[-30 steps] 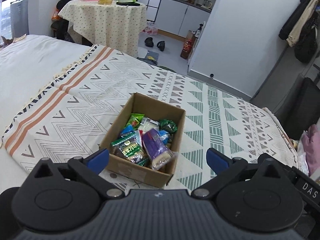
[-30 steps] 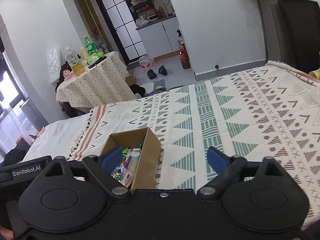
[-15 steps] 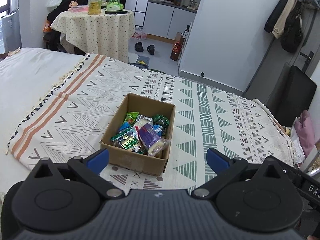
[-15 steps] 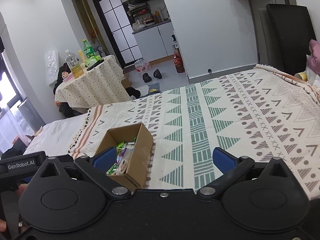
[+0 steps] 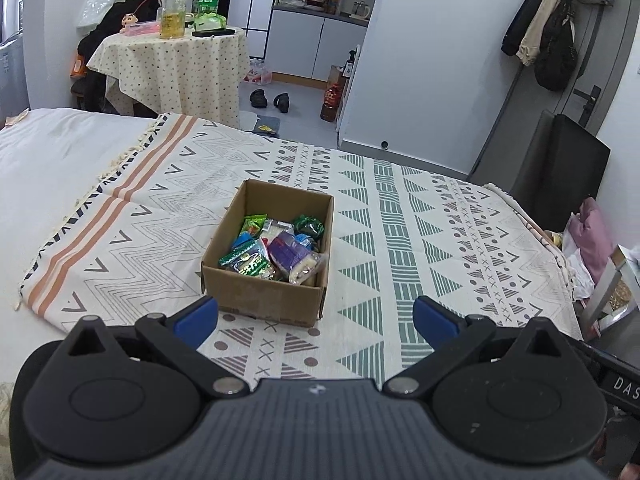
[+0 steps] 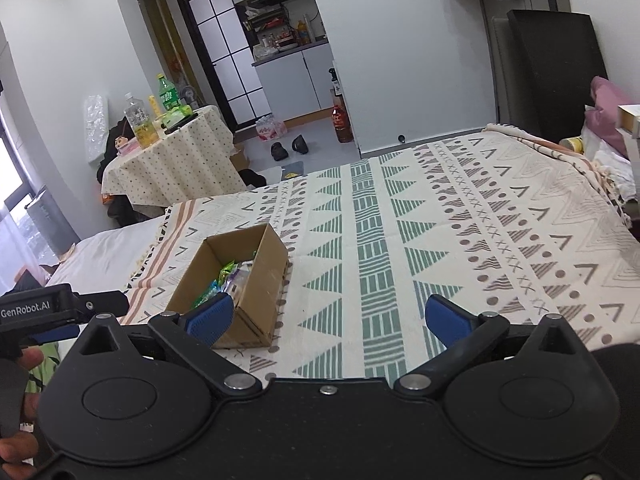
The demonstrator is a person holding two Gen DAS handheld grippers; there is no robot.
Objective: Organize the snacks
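Note:
A brown cardboard box (image 5: pixel 262 294) (image 6: pixel 262 286) sits on the patterned bedspread (image 5: pixel 400 248). Inside it lie several snack packets (image 5: pixel 276 248) (image 6: pixel 228 276), green, blue and purple ones among them. My left gripper (image 5: pixel 316 318) hovers open just short of the box's near wall, with nothing between its blue pads. My right gripper (image 6: pixel 328 316) is also open and holds nothing; its left pad overlaps the box's near corner in the right wrist view, and the box lies left of it. The left gripper's body (image 6: pixel 48 308) shows at the left edge there, held by a hand.
A round table (image 5: pixel 172 68) with bottles stands past the bed's far left. Shoes (image 5: pixel 270 100) and a red jug (image 5: pixel 331 100) lie on the floor. A dark panel (image 5: pixel 560 168) and pink bedding (image 5: pixel 588 236) are at the right. White sheet (image 5: pixel 52 160) lies left.
Both grippers have pulled back and risen from the box, so it looks smaller and farther. Both stay open and hold nothing. The box and its snacks have not moved.

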